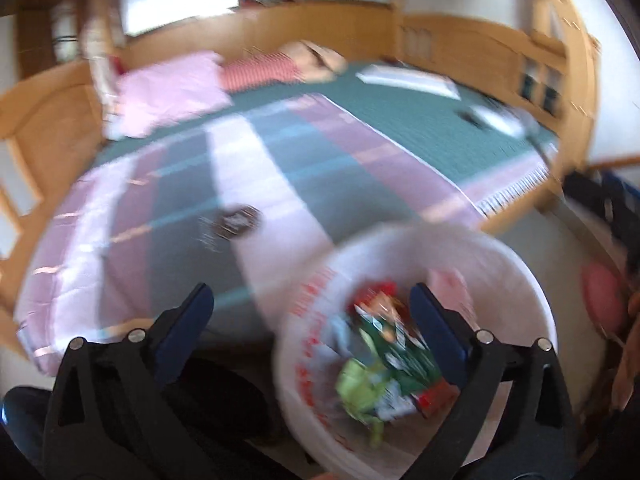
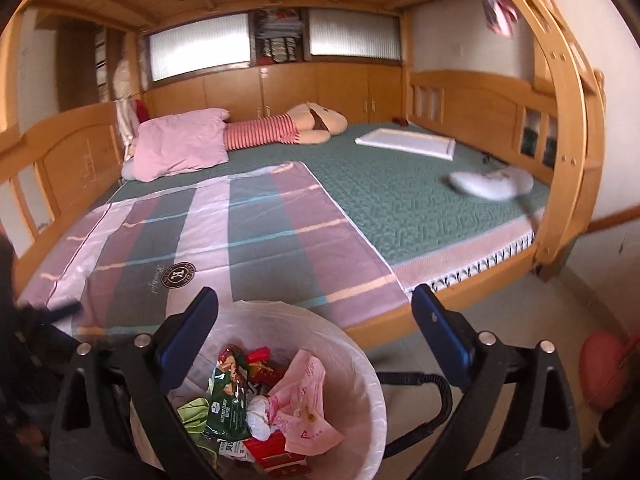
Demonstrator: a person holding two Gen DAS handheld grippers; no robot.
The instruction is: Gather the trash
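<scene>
Wooden bunk bed (image 2: 460,92) behind, lined trash bin (image 2: 360,360) on the floor at its foot.

We held both grippers spread wide and empty over the bin: the right gripper (image 2: 314,312) stood above its near rim, the left gripper (image 1: 312,308) with the bin under its right-hand finger. Inside lay a green snack bag (image 2: 224,404), a pink plastic bag (image 2: 308,400) and red wrappers (image 2: 260,360). We judged these light, crinkly and slippery, best pinched at a loose edge. Nothing lay between either pair of jaws.
</scene>
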